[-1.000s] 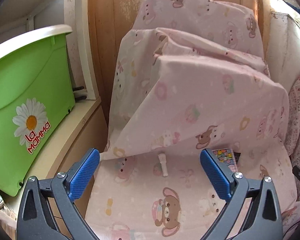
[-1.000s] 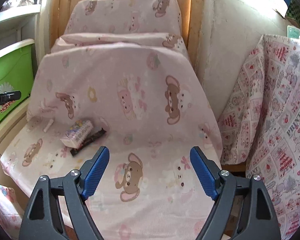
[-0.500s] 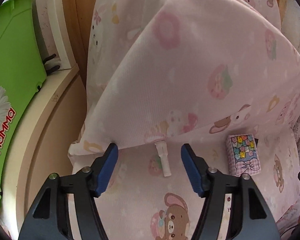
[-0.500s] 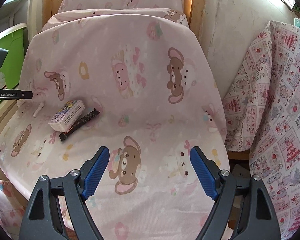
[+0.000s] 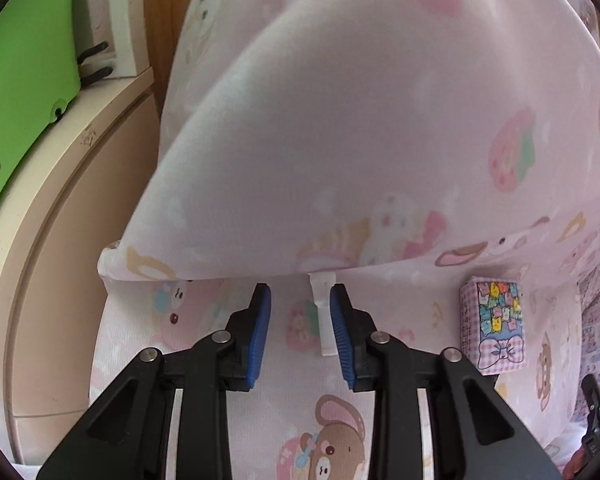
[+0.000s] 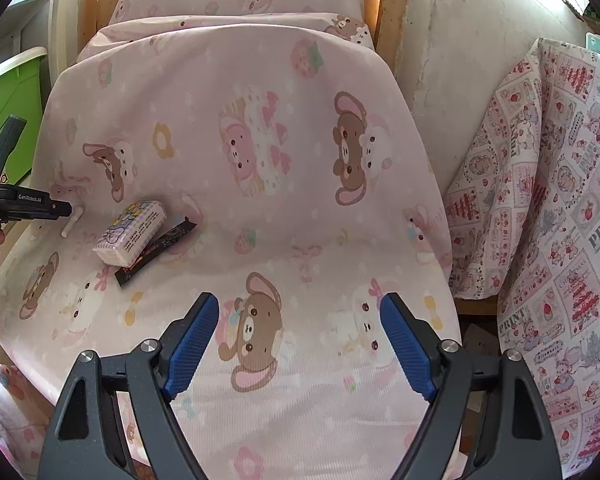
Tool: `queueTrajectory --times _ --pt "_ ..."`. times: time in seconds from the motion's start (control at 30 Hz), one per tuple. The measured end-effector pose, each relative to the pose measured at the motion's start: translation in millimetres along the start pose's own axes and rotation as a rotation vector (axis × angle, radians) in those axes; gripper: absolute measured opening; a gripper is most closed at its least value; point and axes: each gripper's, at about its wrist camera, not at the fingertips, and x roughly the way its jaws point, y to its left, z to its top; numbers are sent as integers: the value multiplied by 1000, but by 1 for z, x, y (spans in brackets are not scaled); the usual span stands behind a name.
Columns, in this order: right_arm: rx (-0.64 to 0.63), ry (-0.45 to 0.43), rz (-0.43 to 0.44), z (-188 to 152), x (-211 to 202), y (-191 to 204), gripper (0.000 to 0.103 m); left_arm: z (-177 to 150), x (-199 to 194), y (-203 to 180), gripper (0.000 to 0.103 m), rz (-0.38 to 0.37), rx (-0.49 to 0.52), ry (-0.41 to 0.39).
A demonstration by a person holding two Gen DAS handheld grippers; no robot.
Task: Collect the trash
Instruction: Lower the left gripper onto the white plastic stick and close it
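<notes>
**Closing in on the little white plastic piece by the cushion fold**

Between the blue pads of the left gripper (image 5: 300, 320) sits a small white plastic stick (image 5: 325, 320), lying on the pink bear-print seat cushion (image 5: 260, 432) with its far end tucked right under the edge of the back cushion (image 5: 360, 140) at 12 o'clock. The jaws have just been closing and now stand narrow. The stick lies just beside the right-hand pad (image 5: 340, 328), maybe touching it, while the left-hand pad is clearly apart from it, so I wouldn't call it gripped yet.

My take on doing this well: shift a touch toward 3 o'clock so the stick is centred, keep the tips low against the fabric without pinching it, and squeeze on the thicker part near the fold. It's light and thin, so I'd guess it'll skate sideways if only one pad pushes it.

Over at 3 o'clock from the stick lies a small pastel printed box (image 5: 494, 324), and from the right wrist view a dark wrapper (image 6: 156, 250) lies against it. Probably next in line.

Meanwhile the right gripper (image 6: 300, 344) hovers wide open over the seat with nothing in it, well apart from the trash.
</notes>
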Motion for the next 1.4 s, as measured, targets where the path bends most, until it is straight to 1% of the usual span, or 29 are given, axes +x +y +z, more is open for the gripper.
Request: queueTrajectory --times 0.07,0.13,0.17,0.23,0.33,0.43,0.5,0.57,0.6,0.67,0.7,0.73,0.83,0.97,1.17,1.3,1.33,1.4 --pt "-2 23 -20 -1 4 -1 84 -3 0 -13 33 19 53 -9" --pt "4 37 -20 -3 6 -2 84 -5 0 -25 49 31 97 -16" --pt "8 40 -18 -3 7 -3 84 -6 0 -28 51 40 111 -19" --pt "11 38 -11 -2 6 -3 84 -8 3 -33 52 71 127 -14" --pt "0 17 -26 -1 3 -3 84 -8 9 -36 52 82 117 5" --pt "-3 26 -37 -1 4 -2 84 -5 15 -39 52 98 124 17" --pt "8 27 -27 0 4 -2 84 -5 19 -44 54 130 139 33" --pt "5 22 -27 0 3 0 84 1 23 -46 51 138 135 42" --pt "1 19 -28 0 2 1 84 1 23 -47 46 130 127 46" --pt "-12 14 -36 -1 2 4 84 2 23 -48 31 140 120 39" --pt "-19 14 -38 -1 2 6 84 3 23 -49 18 143 119 38" --pt "-25 16 -37 -1 2 7 84 4 23 -53 12 144 114 37" --pt "-32 15 -31 -1 2 10 84 8 21 -50 11 113 69 35" --pt "-36 11 -29 -1 1 13 84 8 11 -48 11 109 57 1" --pt "-21 14 -16 1 2 17 84 2 -22 -61 11 74 59 -95" --pt "-7 6 -1 6 0 22 84 -6 -46 -75 11 108 110 -183" --pt "-4 2 7 8 -1 24 84 -9 -52 -77 11 106 112 -201" --pt "5 -13 20 13 -4 28 84 -17 -68 -73 11 75 101 -228"
